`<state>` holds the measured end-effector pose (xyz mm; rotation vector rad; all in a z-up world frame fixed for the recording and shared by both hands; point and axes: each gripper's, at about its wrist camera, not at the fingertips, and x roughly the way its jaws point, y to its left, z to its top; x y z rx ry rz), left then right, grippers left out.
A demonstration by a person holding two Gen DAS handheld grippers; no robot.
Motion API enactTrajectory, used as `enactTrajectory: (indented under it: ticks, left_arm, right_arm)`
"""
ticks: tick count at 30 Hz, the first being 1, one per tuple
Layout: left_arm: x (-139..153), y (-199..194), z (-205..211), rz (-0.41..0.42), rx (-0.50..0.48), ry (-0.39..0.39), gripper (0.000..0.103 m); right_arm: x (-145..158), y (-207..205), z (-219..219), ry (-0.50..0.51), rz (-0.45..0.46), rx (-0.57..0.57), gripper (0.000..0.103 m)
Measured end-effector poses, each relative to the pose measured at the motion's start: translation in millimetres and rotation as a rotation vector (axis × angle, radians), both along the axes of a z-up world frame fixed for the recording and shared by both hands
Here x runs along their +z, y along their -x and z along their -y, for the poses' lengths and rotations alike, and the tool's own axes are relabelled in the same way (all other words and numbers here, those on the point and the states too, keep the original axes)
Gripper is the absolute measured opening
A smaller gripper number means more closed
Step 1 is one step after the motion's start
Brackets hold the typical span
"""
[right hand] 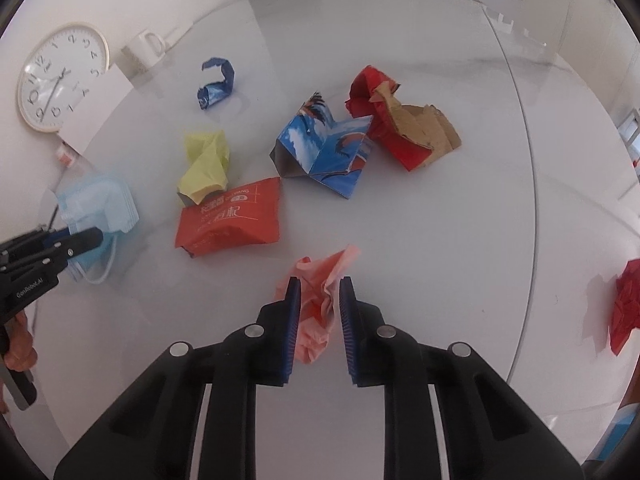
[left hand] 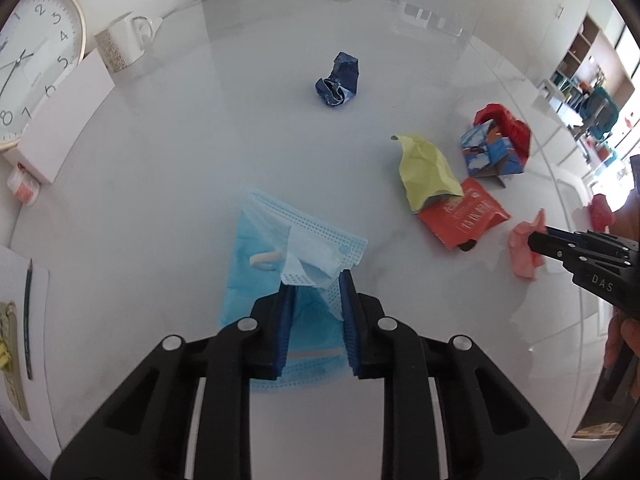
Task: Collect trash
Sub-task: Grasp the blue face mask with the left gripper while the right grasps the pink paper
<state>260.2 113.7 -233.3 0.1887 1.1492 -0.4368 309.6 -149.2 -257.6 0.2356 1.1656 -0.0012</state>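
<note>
— What have the two grippers got hold of, from where you stand?

— The left gripper (left hand: pixel 316 284) has its blue fingers (left hand: pixel 285 320) pinched on a light blue face mask (left hand: pixel 256 264) lying on the white table (left hand: pixel 168 184). The right gripper (right hand: pixel 319 292) has its fingers drawn in on a crumpled pink paper (right hand: pixel 320 304), also down on the table (the paper bunches up between the pads).

— And just past those?

— Near the pink paper lies an orange-red snack packet (right hand: pixel 230 216), with a crumpled yellow paper (right hand: pixel 206 166) touching its far edge. Off at the right edge of the table there is a red crumpled scrap (right hand: pixel 626 308), well apart from the rest.

— Further out?

— A blue printed carton (right hand: pixel 324 148), flattened and folded open, touching a torn red and brown cardboard box (right hand: pixel 404 128) behind it. Beyond that a dark blue crumpled wrapper (right hand: pixel 216 84) sits alone.

— Anything at the far edge?

— On the left a white box (left hand: pixel 64 120) with a round wall clock (left hand: pixel 36 60) leaning beside it, and a white mug (left hand: pixel 124 40) just behind. A pencil (left hand: pixel 27 320) lies on a sheet at the near left.
</note>
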Motion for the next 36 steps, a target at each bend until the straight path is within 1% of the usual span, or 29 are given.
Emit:
enactTrajectory:
  ticks: [6, 10, 13, 14, 15, 16, 18, 21, 25, 26, 27, 28, 29, 30, 33, 36]
  left_arm:
    - [22.1, 22.6, -4.5, -0.015, -0.02, 0.064, 0.022]
    - [34.8, 40.8, -1.1, 0.005, -0.041, 0.066, 0.022]
    - [38.7, 51.3, 1.9, 0.011, -0.046, 0.064, 0.022]
    - [39.2, 53.1, 2.2, 0.012, -0.047, 0.063, 0.022]
    - [39.4, 55.4, 2.3, 0.011, -0.046, 0.065, 0.022]
    - [39.0, 57.6, 2.5, 0.008, -0.047, 0.07, 0.022]
    - [37.2, 60.5, 2.4, 0.003, -0.05, 0.068, 0.022]
    - [33.9, 63.4, 1.9, -0.006, -0.055, 0.064, 0.022]
    - [30.9, 63.8, 0.0, -0.011, -0.054, 0.062, 0.022]
    - [30.2, 63.8, -0.7, -0.014, -0.055, 0.065, 0.022]
    - [29.8, 63.5, -1.2, -0.015, -0.055, 0.066, 0.022]
    - [29.3, 63.4, -1.9, -0.015, -0.054, 0.067, 0.022]
    - [28.9, 63.6, -2.5, -0.016, -0.055, 0.067, 0.022]
    - [28.6, 63.8, -2.9, -0.015, -0.056, 0.066, 0.022]
    - [28.2, 63.9, -3.1, -0.018, -0.058, 0.067, 0.022]
    - [28.6, 65.9, -2.5, -0.016, -0.067, 0.071, 0.022]
  right_arm:
    - [22.4, 25.2, 11.6, -0.029, 0.04, -0.024, 0.02]
    - [28.7, 42.5, 21.9, -0.057, 0.056, -0.037, 0.021]
    - [25.0, 38.4, 23.5, -0.066, 0.059, -0.041, 0.022]
    - [22.3, 33.5, 22.3, -0.078, 0.058, -0.04, 0.024]
    - [20.6, 30.6, 21.4, -0.081, 0.063, -0.044, 0.036]
    - [18.8, 29.0, 20.6, -0.082, 0.063, -0.041, 0.049]
    - [14.5, 21.9, 14.9, -0.079, 0.058, -0.031, 0.061]
    - [5.2, 9.1, 3.7, -0.062, 0.037, -0.022, 0.07]
    - [-5.4, -2.8, -10.0, -0.027, 0.019, -0.014, 0.07]
    - [-8.2, -5.4, -14.9, 0.008, 0.013, -0.01, 0.07]
    - [-10.4, -7.0, -18.1, 0.026, 0.008, -0.001, 0.064]
    - [-11.4, -7.9, -19.9, 0.033, 0.004, 0.005, 0.042]
    - [-14.4, -9.4, -22.2, 0.048, -0.011, 0.011, 0.032]
    - [-15.1, -9.9, -23.3, 0.054, -0.015, 0.015, 0.018]
    - [-14.3, -8.3, -23.9, 0.07, -0.013, 0.038, 0.017]
    - [-8.1, -0.7, -17.5, 0.026, -0.004, 0.026, 0.017]
